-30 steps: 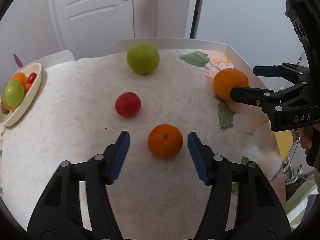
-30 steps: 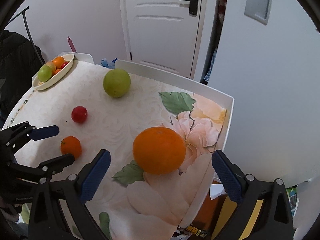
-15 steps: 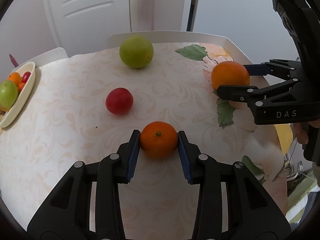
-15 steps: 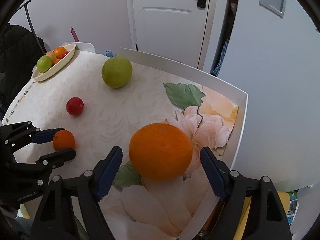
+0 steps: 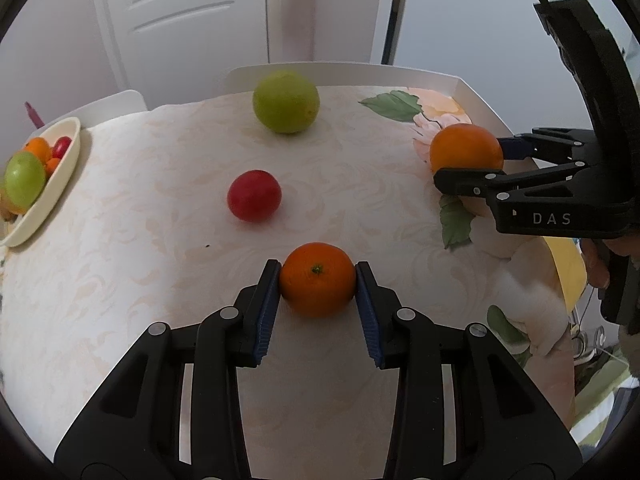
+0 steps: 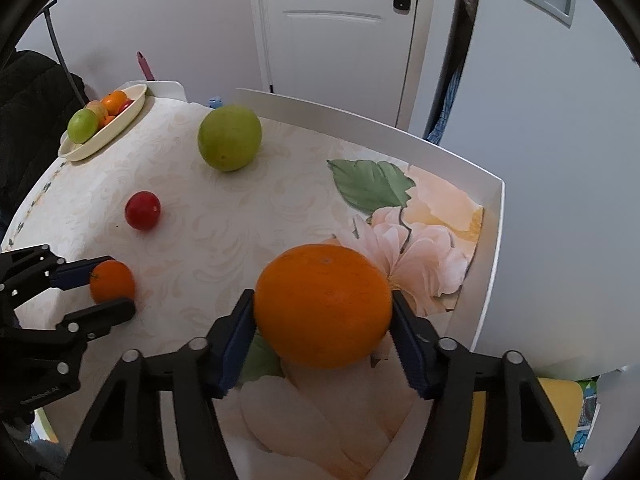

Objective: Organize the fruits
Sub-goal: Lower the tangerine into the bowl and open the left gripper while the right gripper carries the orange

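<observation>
Risk: either round fruit may roll or squirt out of its grip on lifting, since blue pads meet only curved sides; the large orange [image 6: 323, 305] sits near the counter [image 6: 224, 236] edge and could drop off. Left tool [image 5: 317, 285]: narrowed, pads clamping the small orange tangerine [image 5: 317, 278], resting on the counter. Right tool [image 6: 323, 312]: jaws have just been closing, now pressing the large orange's flanks.

Both grippers are clamped now: left gripper [image 5: 317, 280] on the tangerine [image 5: 317, 279], right gripper [image 6: 323, 312] just closing onto the orange [image 6: 323, 305].
</observation>
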Demonstrator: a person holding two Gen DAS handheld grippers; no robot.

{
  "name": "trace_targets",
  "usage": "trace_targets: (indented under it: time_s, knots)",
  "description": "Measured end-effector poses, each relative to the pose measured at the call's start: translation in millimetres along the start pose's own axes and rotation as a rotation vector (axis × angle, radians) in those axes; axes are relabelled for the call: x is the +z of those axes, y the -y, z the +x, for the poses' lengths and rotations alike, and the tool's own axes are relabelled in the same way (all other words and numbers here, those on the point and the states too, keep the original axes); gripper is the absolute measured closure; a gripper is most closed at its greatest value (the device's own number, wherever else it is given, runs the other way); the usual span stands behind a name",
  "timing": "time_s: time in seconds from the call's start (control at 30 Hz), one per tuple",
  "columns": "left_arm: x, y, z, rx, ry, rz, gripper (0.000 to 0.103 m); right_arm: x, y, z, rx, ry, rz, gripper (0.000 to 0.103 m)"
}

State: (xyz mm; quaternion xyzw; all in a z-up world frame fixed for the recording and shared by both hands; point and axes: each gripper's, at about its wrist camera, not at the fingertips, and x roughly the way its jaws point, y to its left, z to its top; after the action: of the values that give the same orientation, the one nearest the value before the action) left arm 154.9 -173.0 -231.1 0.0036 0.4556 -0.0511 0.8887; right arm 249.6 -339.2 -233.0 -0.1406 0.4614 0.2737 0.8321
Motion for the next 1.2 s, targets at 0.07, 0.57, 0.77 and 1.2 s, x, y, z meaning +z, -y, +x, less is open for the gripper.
trace_targets:
  time_s: [0.07,0.57,0.77,1.2]
  knots:
    - [0,-1,-3,0.005,0.006,-0.004,0.062,0,0,0,-0.002,0.002,0.007,0.044]
    - [10,-27,-53,0.068,0.066,-0.06,0.062,16,-21,-28,0.042,0.047,-0.006,0.045]
    - [18,-57,-89,0.121,0.118,-0.105,0.062,34,-45,-45,0.081,0.068,-0.033,0.045]
    - [39,-163,-135,0.182,0.17,-0.141,0.062,93,-135,-52,0.152,0.113,-0.087,0.045]
